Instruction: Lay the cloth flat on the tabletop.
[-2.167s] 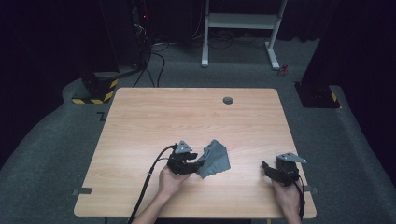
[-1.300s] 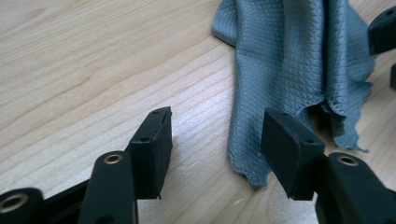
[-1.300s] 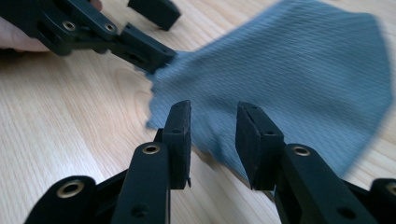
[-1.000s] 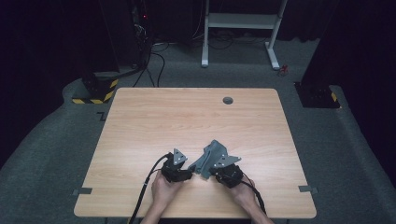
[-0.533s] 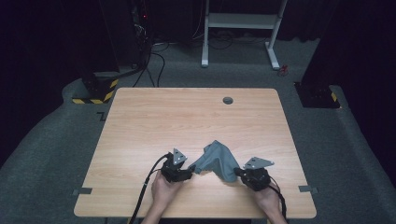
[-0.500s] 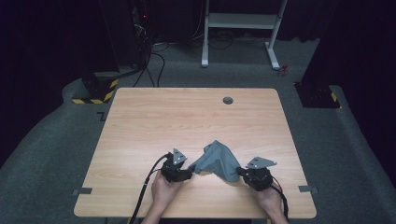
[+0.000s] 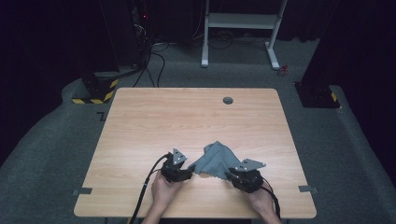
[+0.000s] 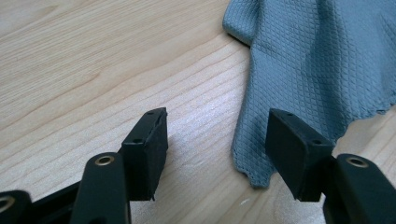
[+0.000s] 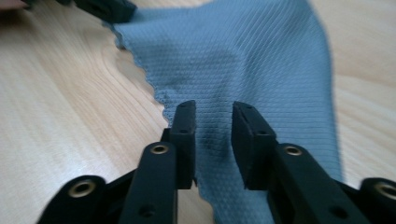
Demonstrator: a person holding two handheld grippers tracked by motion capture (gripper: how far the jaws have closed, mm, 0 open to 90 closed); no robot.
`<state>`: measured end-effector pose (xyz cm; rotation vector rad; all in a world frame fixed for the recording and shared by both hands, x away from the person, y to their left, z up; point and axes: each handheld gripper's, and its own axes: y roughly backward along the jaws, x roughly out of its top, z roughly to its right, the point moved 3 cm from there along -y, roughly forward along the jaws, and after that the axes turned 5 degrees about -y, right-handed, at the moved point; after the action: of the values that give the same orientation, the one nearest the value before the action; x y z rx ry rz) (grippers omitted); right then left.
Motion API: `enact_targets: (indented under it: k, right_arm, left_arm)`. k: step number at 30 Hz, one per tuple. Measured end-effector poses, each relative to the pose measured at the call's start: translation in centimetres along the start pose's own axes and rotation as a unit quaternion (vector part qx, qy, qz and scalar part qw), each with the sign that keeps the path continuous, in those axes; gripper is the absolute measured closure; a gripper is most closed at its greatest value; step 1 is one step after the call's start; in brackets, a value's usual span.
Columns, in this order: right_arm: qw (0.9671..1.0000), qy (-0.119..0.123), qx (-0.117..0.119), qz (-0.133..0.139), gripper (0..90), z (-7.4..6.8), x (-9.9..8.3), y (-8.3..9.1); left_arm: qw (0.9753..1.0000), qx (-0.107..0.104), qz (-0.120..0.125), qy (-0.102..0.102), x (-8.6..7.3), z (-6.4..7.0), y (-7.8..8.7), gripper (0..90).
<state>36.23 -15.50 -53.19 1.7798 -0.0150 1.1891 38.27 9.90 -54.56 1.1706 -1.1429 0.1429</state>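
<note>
The soft grey woven cloth [image 7: 215, 159] lies rumpled near the close edge of the light wooden table [image 7: 187, 116], between both hands. The left gripper [image 8: 215, 140] gapes wide beside its corner. The right gripper [image 9: 213, 116], held low, is partly closed with cloth between its jaws.

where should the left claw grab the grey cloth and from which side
Probably the near corner of the cloth, by the left claw's right jaw. That corner lies flat on the table with its scalloped edge free, so come in low from the bare wood side, sliding one jaw under the edge. The jaws stand wide open, nothing between them.
</note>
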Motion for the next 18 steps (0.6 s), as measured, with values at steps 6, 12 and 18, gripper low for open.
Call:
enact_targets:
  k: [6, 12, 18]
  right_arm:
    - [0.9994, 0.01, 0.017, -0.03, 90.0, -0.4, -0.5, -0.2]
    - [0.9989, 0.037, 0.009, -0.027, 85.8, -1.2, -1.5, 1.3]
    - [1.0, -0.004, -0.005, 0.006, 67.5, -0.1, -0.4, 0.7]
  left_arm:
    - [1.0, -0.001, 0.001, -0.004, 0.0, 0.0, 0.1, 44.0]
    - [1.0, -0.001, 0.0, -0.004, 0.0, 0.0, 0.1, 44.2]
    - [1.0, -0.001, 0.001, -0.003, 0.0, 0.1, 0.1, 44.2]
